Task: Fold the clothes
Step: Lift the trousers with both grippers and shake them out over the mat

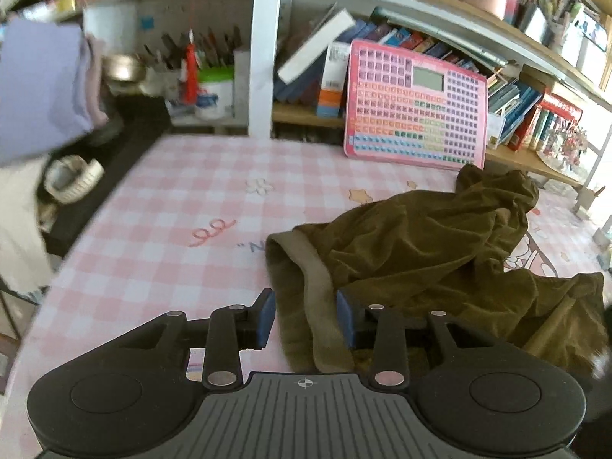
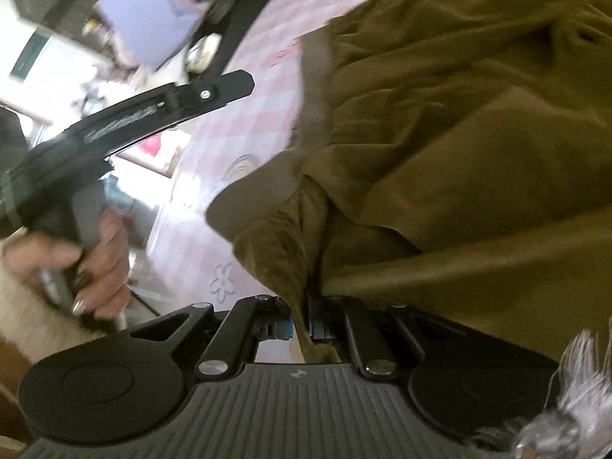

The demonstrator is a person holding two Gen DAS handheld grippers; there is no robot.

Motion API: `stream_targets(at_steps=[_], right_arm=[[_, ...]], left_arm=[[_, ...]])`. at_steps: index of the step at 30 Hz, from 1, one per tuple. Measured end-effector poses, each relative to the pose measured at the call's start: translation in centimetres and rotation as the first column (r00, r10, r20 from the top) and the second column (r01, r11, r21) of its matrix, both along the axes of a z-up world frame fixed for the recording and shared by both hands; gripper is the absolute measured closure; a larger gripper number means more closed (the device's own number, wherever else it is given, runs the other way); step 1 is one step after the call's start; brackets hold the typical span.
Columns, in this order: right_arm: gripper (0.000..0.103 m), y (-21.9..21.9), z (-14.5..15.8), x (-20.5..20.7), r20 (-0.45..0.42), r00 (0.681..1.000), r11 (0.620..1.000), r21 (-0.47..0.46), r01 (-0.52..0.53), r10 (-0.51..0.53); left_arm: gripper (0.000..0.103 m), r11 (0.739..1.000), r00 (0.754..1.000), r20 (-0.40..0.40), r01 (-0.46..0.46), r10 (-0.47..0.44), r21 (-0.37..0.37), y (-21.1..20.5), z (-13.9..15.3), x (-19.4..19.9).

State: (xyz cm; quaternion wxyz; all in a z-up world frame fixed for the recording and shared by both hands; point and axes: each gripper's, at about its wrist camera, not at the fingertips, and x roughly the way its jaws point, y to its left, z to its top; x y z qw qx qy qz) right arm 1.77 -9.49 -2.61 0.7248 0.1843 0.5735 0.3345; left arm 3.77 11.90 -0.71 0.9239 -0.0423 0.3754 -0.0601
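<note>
my right gripper [image 2: 302, 329] has its fingers pressed together on a bunched fold of the olive-brown garment [image 2: 459, 153], the cloth pinched between the blue pads and rising away from them in a tight twist. beyond that pinch the garment spreads wide and rumpled, a paler ribbed band [image 2: 315, 88] running along its edge. to the side, a hand [image 2: 91, 252] grips the grey handle of my other tool, whose black body reaches out over the pink checked cloth [image 2: 244, 122] on the table.

my left gripper [image 1: 306, 319] has its fingers apart, the blue pads [image 1: 266, 317] on either side of the ribbed band [image 1: 317, 298] of the same garment [image 1: 440, 237]; the band lies between them but i cannot tell whether either pad touches it. the garment lies crumpled on the table, toward the right side of this view, one part heaped up at its far end. the pink checked cloth [image 1: 172, 210] carries a small flower print and some red scribble to the left of the garment. further back a pink keyboard toy [image 1: 415, 105] leans upright at the table's far edge, just behind the heap. behind it stand shelves [image 1: 516, 49] packed with books, and a white post [image 1: 264, 49] rises at the middle. at far left something lilac [image 1: 38, 88] shows, blurred.
</note>
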Motion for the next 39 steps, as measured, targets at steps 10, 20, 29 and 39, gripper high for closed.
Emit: stream_targets(at_steps=[10, 20, 29, 39], right_arm=[[0.065, 0.8, 1.1, -4.2, 0.079, 0.985, 0.98, -0.116, 0.161, -0.153], [0.044, 5.0, 1.9, -5.6, 0.167, 0.963, 0.949, -0.201, 0.244, -0.212], [0.036, 6.3, 2.2, -5.9, 0.177, 0.955, 0.927, -0.252, 0.277, -0.237], [0.034, 2.3, 4.1, -6.1, 0.192, 0.881, 0.871, -0.165, 0.463, -0.432]], left_arm=[[0.074, 0.982, 0.99, -0.094, 0.085, -0.102, -0.17, 1.3, -4.0, 5.8], [0.1, 0.911, 0.992, 0.081, 0.124, -0.099, -0.394, 5.3, 0.5, 5.0], [0.09, 0.898, 0.99, -0.136, -0.028, -0.036, -0.438, 9.3, -5.1, 7.2], [0.079, 0.892, 0.969, -0.197, 0.044, -0.147, -0.449, 7.8, -4.3, 1.3]])
